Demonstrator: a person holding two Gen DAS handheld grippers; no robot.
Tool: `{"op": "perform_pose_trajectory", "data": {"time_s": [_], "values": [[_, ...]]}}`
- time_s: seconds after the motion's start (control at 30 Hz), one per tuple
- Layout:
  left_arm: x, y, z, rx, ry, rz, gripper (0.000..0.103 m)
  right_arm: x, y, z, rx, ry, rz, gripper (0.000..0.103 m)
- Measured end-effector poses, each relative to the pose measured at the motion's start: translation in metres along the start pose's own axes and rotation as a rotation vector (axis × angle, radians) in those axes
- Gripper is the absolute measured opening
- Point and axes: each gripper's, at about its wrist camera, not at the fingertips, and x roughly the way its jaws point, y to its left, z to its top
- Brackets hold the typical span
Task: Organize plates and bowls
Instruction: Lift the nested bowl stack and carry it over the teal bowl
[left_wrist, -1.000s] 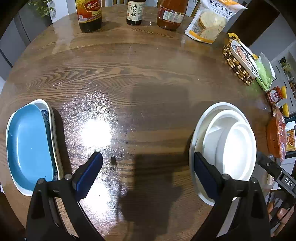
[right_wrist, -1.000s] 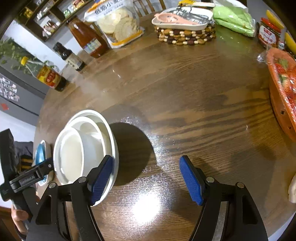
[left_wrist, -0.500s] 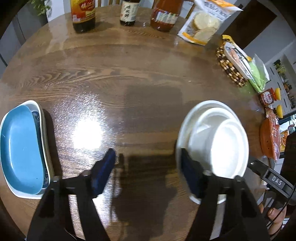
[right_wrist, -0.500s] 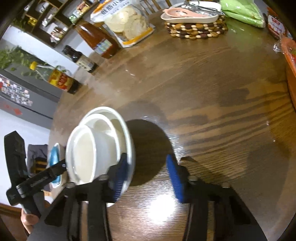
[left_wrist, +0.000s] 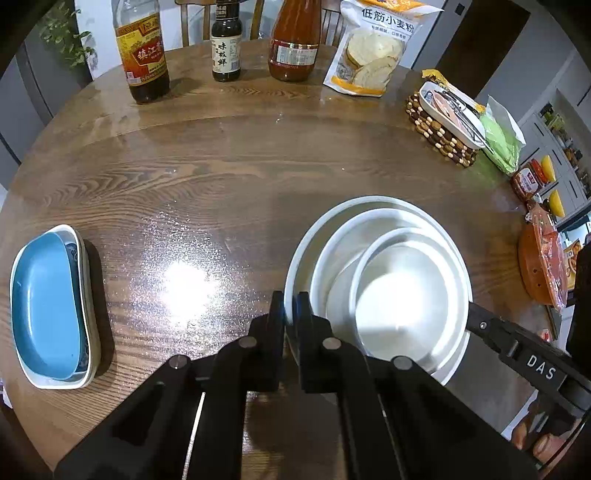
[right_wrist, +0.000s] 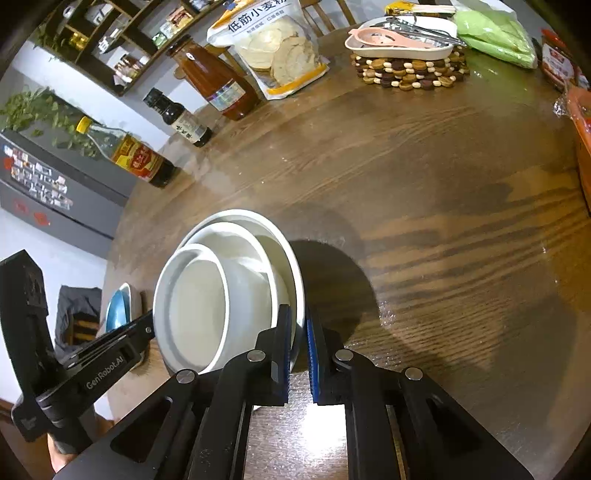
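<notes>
A stack of white dishes, a small bowl (left_wrist: 402, 295) nested in a wider bowl on a white plate (left_wrist: 310, 240), sits on the round wooden table. My left gripper (left_wrist: 290, 306) is shut on the plate's near-left rim. My right gripper (right_wrist: 300, 325) is shut on the opposite rim of the same plate (right_wrist: 280, 236). A blue oval dish (left_wrist: 44, 306) nested in a white oval dish lies at the table's left edge; it also shows small in the right wrist view (right_wrist: 118, 306).
Three sauce bottles (left_wrist: 144, 55) and a flour bag (left_wrist: 373, 48) stand along the far edge. A beaded trivet with a tray (left_wrist: 443, 122), a green bag (left_wrist: 502, 140) and an orange basket (left_wrist: 543, 266) line the right side.
Both grippers have gone from wide open to shut, each closing on a rim of the white plate from opposite sides. The stack now looks closer in both views.
</notes>
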Motion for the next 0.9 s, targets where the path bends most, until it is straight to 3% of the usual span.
{"op": "perform_pose_trajectory", "data": {"time_s": [0.17, 0.63, 0.9], "values": [[-0.005, -0.007, -0.002, 0.036, -0.047, 0.058, 0.002, 0.0, 0.003, -0.004, -0.005, 0.006, 0.007, 0.012], [-0.025, -0.004, -0.007, 0.041, -0.097, 0.06, 0.003, -0.016, 0.021, -0.007, -0.039, -0.031, 0.008, 0.013], [-0.045, 0.01, -0.012, 0.024, -0.145, 0.072, 0.003, -0.015, 0.054, -0.007, -0.103, -0.032, 0.03, 0.013]]}}
